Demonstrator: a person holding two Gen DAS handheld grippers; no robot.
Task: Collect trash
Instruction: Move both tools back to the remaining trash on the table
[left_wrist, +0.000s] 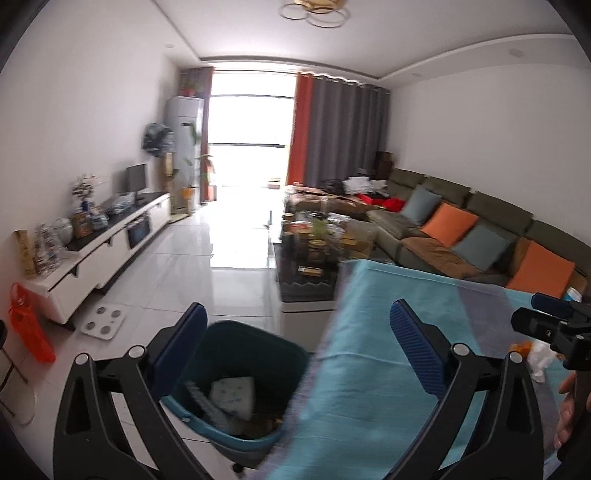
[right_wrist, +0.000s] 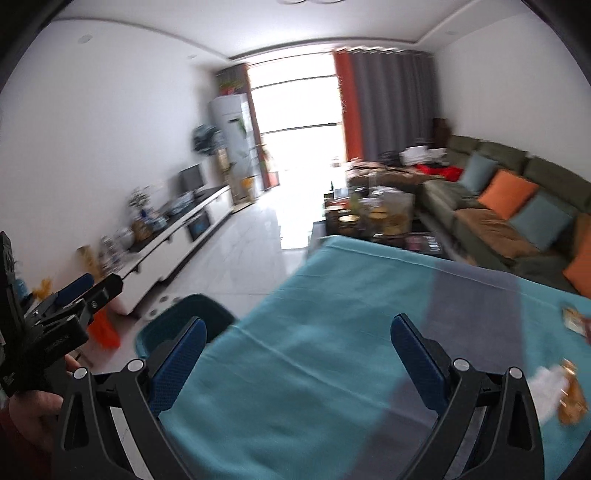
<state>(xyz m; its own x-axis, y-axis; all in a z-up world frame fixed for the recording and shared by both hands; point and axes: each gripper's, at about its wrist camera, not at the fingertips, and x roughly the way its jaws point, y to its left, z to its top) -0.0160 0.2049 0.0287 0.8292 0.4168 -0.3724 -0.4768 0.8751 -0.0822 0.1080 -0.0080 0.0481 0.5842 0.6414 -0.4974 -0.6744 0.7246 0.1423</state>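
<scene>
My left gripper (left_wrist: 299, 350) is open and empty, and hangs over the teal trash bin (left_wrist: 236, 391) on the floor. In the bin lie a blue-and-white packet (left_wrist: 232, 397) and some darker scraps. My right gripper (right_wrist: 299, 363) is also open and empty above the teal tablecloth (right_wrist: 314, 332). Near the table's right edge lie a white crumpled tissue with an orange wrapper (right_wrist: 565, 391) and another wrapper (right_wrist: 574, 321). The right wrist view is blurred. The bin (right_wrist: 181, 321) shows at the table's left edge.
A black glass coffee table (left_wrist: 310, 266), crowded with jars, stands beyond the cloth-covered table. A green sofa (left_wrist: 443, 221) with orange and blue cushions runs along the right. A white TV cabinet (left_wrist: 110, 251) lines the left wall, with a scale (left_wrist: 103, 323) on the floor tiles.
</scene>
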